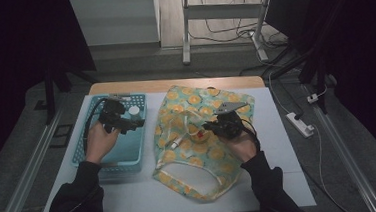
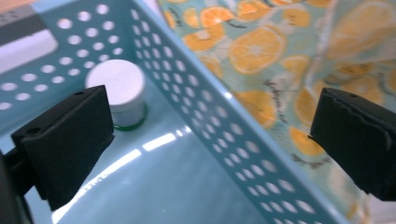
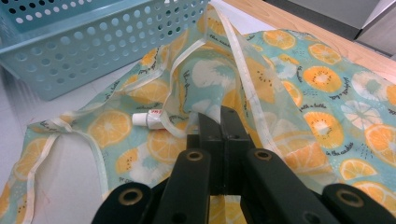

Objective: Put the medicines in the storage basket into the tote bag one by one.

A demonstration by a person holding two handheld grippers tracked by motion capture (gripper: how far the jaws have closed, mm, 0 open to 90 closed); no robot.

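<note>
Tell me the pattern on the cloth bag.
Orange slices on pale teal cloth bag, clearest in the right gripper view.

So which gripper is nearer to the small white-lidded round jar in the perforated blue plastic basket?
Left. The left gripper hangs over the blue plastic basket, jaws open, close to the white-lidded jar. The right gripper is shut on the orange-print fabric bag, outside the basket.

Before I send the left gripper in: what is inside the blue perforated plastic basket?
A small jar with a white lid stands near a corner of the blue perforated plastic basket. The left gripper and hand cover part of its floor.
</note>
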